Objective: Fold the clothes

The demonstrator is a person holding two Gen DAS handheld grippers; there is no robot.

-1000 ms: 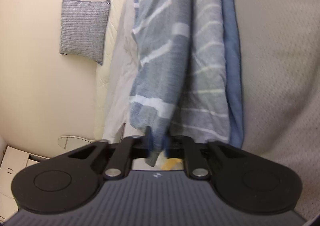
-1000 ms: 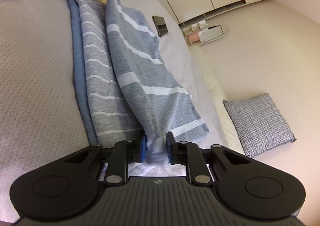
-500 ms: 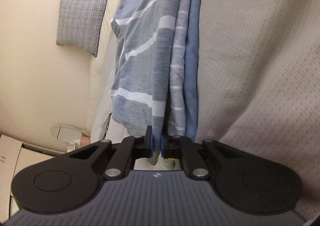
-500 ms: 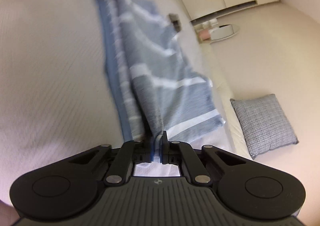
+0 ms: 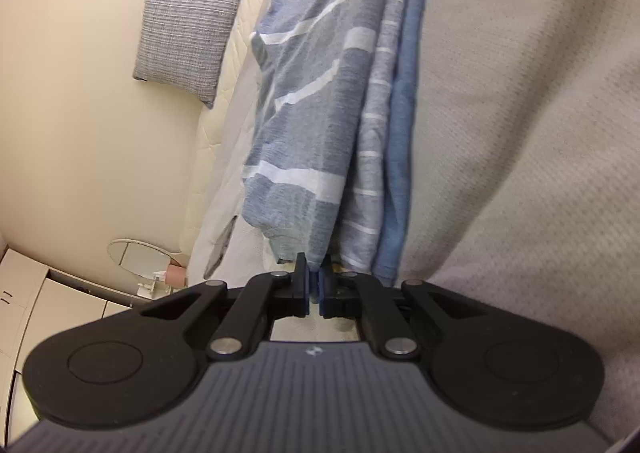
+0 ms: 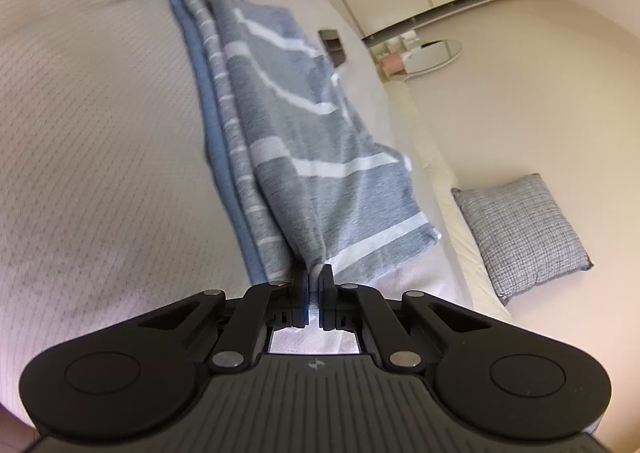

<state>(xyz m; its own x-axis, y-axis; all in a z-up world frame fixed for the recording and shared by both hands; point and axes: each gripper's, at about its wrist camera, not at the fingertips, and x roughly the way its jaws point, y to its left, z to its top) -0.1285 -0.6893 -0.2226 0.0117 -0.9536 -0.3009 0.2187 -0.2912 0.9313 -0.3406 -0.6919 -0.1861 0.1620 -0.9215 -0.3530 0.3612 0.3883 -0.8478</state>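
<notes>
While both grippers point at each other along the bed (image 6: 88, 125), I hold the blue striped garment (image 6: 304, 157) stretched between them. Left gripper (image 5: 314, 285) fingers pinch one end, right gripper (image 6: 314, 289) fingers pinch the other. Garment hangs in folds over the bed's right edge. Grey cushion (image 6: 520, 233) on the floor, far right.

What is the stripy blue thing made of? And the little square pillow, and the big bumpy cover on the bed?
The stripy blue garment looks like soft knit cotton: matte, speckled and limp, sagging in folds. The pillow seems coarsely woven fabric, showing a fine grey-and-white crosshatch. The bed cover looks like textured, perhaps waffle-knit, cloth: rows of tiny dimples, no shine. The exact fibres cannot be told.
</notes>
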